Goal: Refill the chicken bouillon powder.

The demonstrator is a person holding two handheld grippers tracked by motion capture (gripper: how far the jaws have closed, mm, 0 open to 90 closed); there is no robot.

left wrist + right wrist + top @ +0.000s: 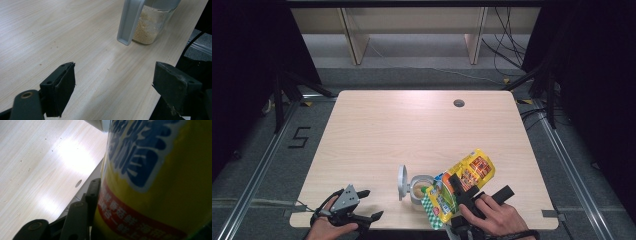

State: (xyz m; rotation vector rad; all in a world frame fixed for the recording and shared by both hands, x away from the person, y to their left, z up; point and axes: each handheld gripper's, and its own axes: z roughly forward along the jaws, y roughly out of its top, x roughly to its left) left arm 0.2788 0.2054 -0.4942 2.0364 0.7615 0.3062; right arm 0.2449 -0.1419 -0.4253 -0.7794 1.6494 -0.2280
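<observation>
right tool [462, 192]: nearest the camera, in my right hand at the near edge of the tabletop [377, 135]; jaws clamped on a yellow snack bag [464, 177], one jaw flat against its printed side in the right gripper view.
left tool [362, 207]: near left corner, jaws wide with nothing between them, aimed at the jar.
jar [419, 190]: clear glass, part full of pale grains, grey hinged lid [402, 181] standing open beside it; just left of the bag.
bag, lie: long axis slants from near-left to far-right; the low checked end [432, 212] sits by the jar mouth, the far end raised.
handling note, my judgement: pouring step; tip slowly, keep the low end over the mouth, steady the jar with my left tool if it shifts.
</observation>
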